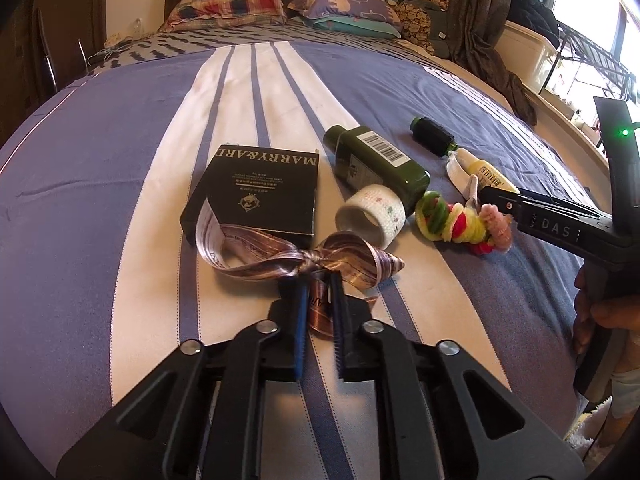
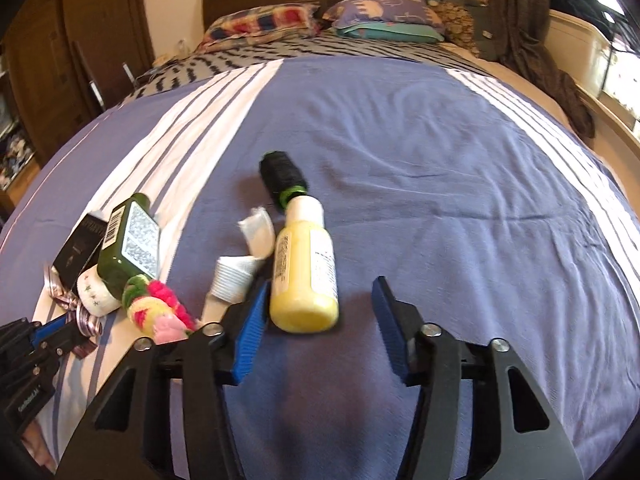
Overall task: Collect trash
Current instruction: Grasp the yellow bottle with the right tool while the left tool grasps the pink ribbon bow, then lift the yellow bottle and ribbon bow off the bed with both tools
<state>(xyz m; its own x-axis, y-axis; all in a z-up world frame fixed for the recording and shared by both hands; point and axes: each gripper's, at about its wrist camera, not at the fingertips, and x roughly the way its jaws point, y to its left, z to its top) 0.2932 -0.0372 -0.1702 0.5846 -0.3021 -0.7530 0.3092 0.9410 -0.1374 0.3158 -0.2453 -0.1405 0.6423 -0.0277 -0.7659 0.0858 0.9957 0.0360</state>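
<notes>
Home bedroom, bed (image 1: 120,152), pillows (image 1: 224,10), curtain (image 1: 476,8)

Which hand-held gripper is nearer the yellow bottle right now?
Right. The right hand-held gripper straddles the yellow bottle, jaws not yet touching it; the left hand-held gripper is shut on the ribbon, further off.

- The left gripper (image 1: 318,280) is clamped on the tail of a striped ribbon bow (image 1: 304,258) lying on the bed cover (image 1: 120,160).
- Just behind the bow lies a black box (image 1: 256,196), its lettering upside down.
- To its right: a roll of white tape (image 1: 370,216), a dark green bottle (image 1: 376,162), a bunch of bright hair ties (image 1: 460,222), a yellow bottle (image 1: 486,168) and a black spool (image 1: 434,134).
- The right gripper (image 1: 490,196) reaches in from the right, a hand (image 1: 596,312) on its handle.
</notes>
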